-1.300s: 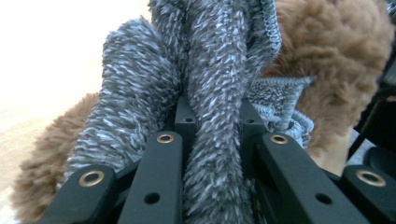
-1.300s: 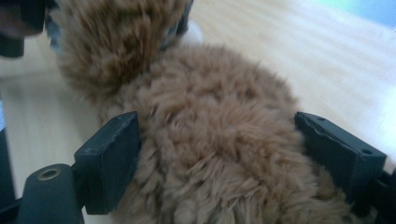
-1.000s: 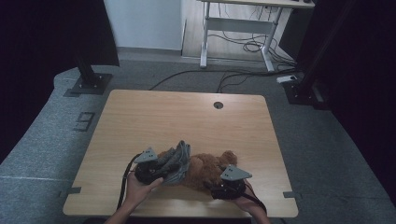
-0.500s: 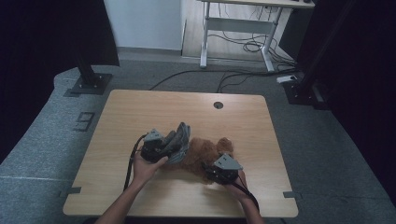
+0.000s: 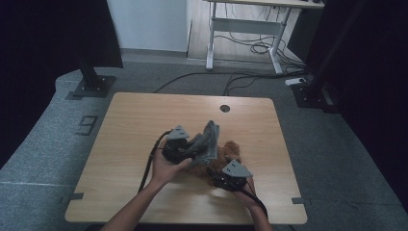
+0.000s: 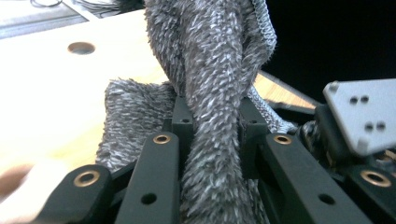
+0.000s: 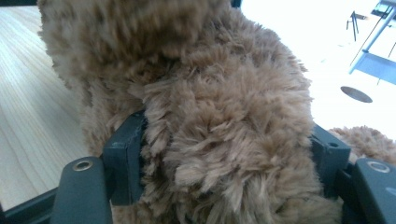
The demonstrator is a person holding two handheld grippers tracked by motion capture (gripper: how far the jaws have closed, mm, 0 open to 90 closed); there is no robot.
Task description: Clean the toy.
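A grey fuzzy cloth [image 5: 208, 138] stands up from the table's middle, and my left gripper [image 5: 191, 148] is shut on a fold of it. In the left gripper view the cloth [image 6: 215, 65] runs up between the two black jaws of the left gripper [image 6: 212, 119]. A brown plush toy [image 5: 232, 149] lies just right of the cloth. My right gripper [image 5: 217, 169] grips it from the near side. The right gripper's [image 7: 224, 154] jaws have just been opening a little, with the plush [image 7: 219, 93] still packed between the pads.
The wooden table [image 5: 139, 120] has a round cable hole [image 5: 224, 108] near its far edge. Cables trail from both grippers toward the near edge. A desk frame [image 5: 243, 29] and floor cables lie beyond the table; a dark stand base [image 5: 91, 86] sits at far left.
My left gripper has risen and moved farther from the near edge, lifting the grey cloth with it. The right gripper has barely shifted and keeps the plush.
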